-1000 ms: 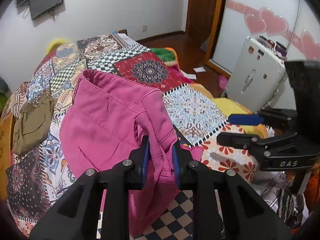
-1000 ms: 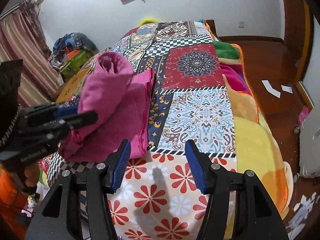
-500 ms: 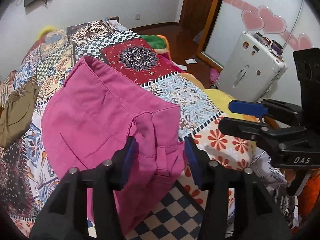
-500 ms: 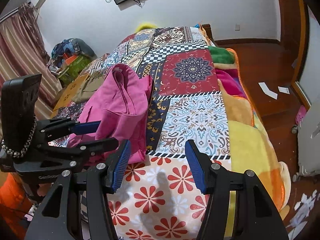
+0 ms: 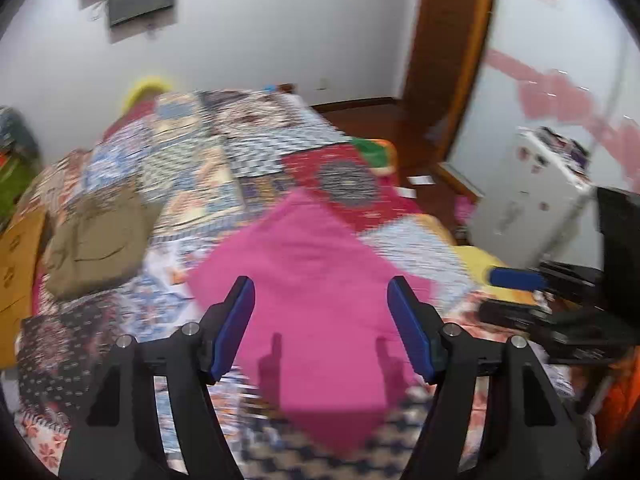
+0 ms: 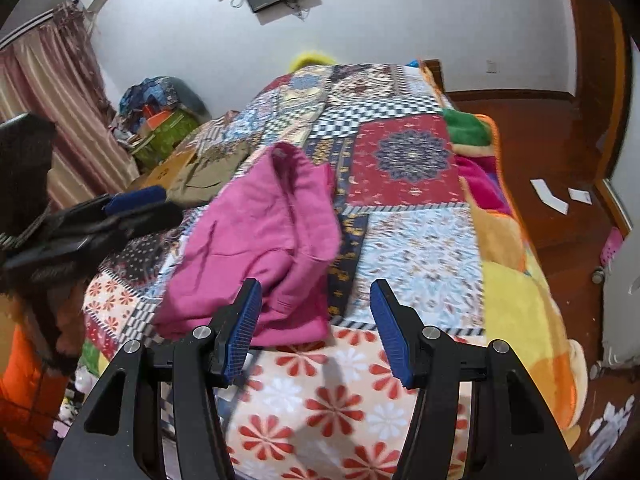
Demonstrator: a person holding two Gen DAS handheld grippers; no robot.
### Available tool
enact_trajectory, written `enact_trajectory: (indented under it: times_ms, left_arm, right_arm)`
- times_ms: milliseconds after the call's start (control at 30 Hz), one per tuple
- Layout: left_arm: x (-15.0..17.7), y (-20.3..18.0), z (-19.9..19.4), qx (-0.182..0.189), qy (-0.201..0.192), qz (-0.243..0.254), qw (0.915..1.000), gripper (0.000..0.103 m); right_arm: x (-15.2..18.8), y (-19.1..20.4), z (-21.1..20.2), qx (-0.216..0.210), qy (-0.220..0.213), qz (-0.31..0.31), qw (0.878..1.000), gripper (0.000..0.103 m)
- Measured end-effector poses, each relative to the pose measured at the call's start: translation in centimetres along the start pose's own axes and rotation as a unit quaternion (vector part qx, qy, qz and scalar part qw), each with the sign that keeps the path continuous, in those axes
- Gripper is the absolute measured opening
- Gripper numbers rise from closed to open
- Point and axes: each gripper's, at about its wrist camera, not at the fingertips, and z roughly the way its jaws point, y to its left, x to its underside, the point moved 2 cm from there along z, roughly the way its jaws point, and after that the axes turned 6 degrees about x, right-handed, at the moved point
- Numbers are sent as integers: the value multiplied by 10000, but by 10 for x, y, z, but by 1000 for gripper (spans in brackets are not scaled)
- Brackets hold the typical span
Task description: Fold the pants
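The pink pants lie folded in a bundle on the patchwork bedspread; they also show in the right wrist view. My left gripper is open and empty, raised above the near edge of the pants. My right gripper is open and empty, above the bedspread just right of the pants' near corner. Each gripper shows at the side of the other's view: the right one and the left one. The left wrist view is blurred.
Olive-brown pants lie on the bed's left side, also visible in the right wrist view. A white case stands on the floor to the right. A pile of bags sits by the curtain. Paper scraps lie on the wooden floor.
My left gripper opened, let go of the pink pants and lifted back; the pants dropped flat onto the bed. My right gripper stayed open and barely moved.
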Motion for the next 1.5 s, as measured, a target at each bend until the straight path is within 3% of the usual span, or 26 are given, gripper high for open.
enact_trajectory:
  times_ms: [67,200,267,500,733,833,1067,1200,1367,1500]
  left_arm:
    - [-4,22,8,-142,67,-83,9998,69]
    - [-3,61,33,-822,271,106,9962,69]
    - [-2,82,50,-911,471,33,9947,69]
    - [-4,113,97,-212,931,-215,9952,69]
    - [0,109,128,61,1160,-73,9932,70]
    - [1,113,133,387,1181,-302,9918,58]
    - [13,116,110,383,1089,-537,9919,32]
    - [28,115,85,431,1035,-781,9906,25]
    - [48,101,53,420,873,-846,9917,16]
    - [60,89,36,359,790,-857,9925,14]
  right_arm:
    - [-1,8,5,-53,12,-48,10000,54]
    - [0,22,16,-56,14,-94,9999,58]
    - [1,27,24,-62,61,-78,9999,60]
    - [12,34,59,89,517,-204,9984,64]
    - [19,14,81,113,816,-17,9966,69]
    - [17,3,85,234,834,33,9962,69]
    - [8,-18,90,636,795,-60,9948,69]
    - [-2,-27,84,930,679,-112,9933,69]
    - [-13,-28,62,754,347,61,9965,69]
    - [-13,-10,58,624,237,-142,9977,69]
